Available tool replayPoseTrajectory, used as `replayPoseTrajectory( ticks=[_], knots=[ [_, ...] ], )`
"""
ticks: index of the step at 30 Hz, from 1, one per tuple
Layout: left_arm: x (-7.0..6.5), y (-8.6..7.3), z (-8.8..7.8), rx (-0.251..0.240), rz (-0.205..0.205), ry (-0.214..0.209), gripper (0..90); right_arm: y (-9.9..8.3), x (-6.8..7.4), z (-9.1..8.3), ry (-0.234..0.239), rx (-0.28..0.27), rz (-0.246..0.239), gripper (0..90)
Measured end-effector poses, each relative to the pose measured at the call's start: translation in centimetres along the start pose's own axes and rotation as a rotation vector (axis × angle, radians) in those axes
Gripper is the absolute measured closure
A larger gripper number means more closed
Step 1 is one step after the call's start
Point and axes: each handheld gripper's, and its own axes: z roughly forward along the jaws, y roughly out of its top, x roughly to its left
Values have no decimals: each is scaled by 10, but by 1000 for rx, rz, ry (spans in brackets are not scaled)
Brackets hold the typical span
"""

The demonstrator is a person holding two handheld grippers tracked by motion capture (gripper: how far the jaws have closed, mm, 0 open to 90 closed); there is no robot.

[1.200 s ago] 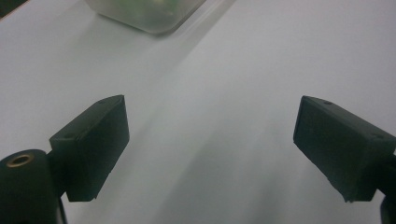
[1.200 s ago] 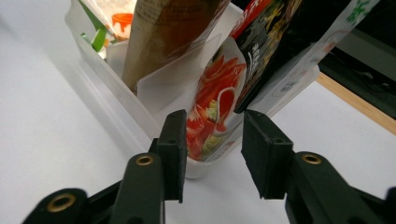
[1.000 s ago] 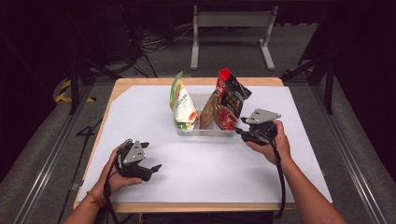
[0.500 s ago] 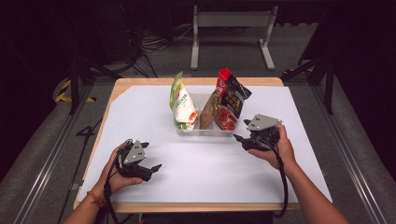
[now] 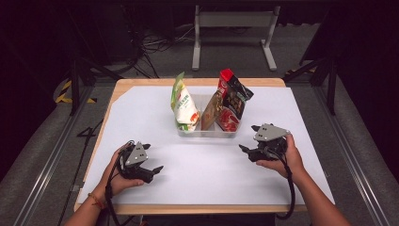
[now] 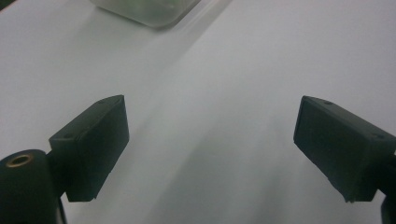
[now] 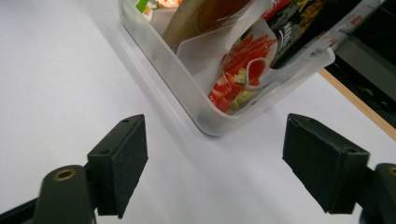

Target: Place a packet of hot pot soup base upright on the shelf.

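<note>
Snack bags (image 5: 229, 101) stand in the clear bin (image 5: 207, 133) — right tongs (image 5: 244, 149) just opened, empty, left tongs (image 5: 156, 170) open too — nothing left out on the counter (image 5: 207, 179).

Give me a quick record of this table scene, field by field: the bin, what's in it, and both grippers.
surface: white sheet on a wooden table
container: clear plastic bin, standing at the middle of the sheet
contents: green and white snack bag, brown pouch, black and red snack bag, all standing upright
left gripper: open, nothing between the jaws, over bare sheet
right gripper: open, jaws just opened wider, nothing between them, facing the bin's near corner
contact: neither gripper touches the bin
</note>
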Motion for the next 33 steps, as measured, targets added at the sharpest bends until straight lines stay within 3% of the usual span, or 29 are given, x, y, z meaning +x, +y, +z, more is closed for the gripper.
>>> replayPoseTrajectory(
  ticks=[3, 12, 25, 29, 33],
  knots=[
    [0, 0, 0, 5, 6, 0, 110, -6, 2, -1, -27, 5, -16, 203],
    [0, 0, 1, 7, 4, 0, 111, -18, 7, -7, -38, 11, -11, 165],
    [-1, 0, 1, 9, 5, -2, 110, -47, 6, -17, -52, -1, 56, 133],
    [-1, 0, 2, 14, 8, -1, 110, -57, 7, -19, -72, 2, 60, 137],
    [-2, 0, 2, 12, 7, -5, 110, -67, 9, -20, -59, 9, 64, 141]
  ],
)
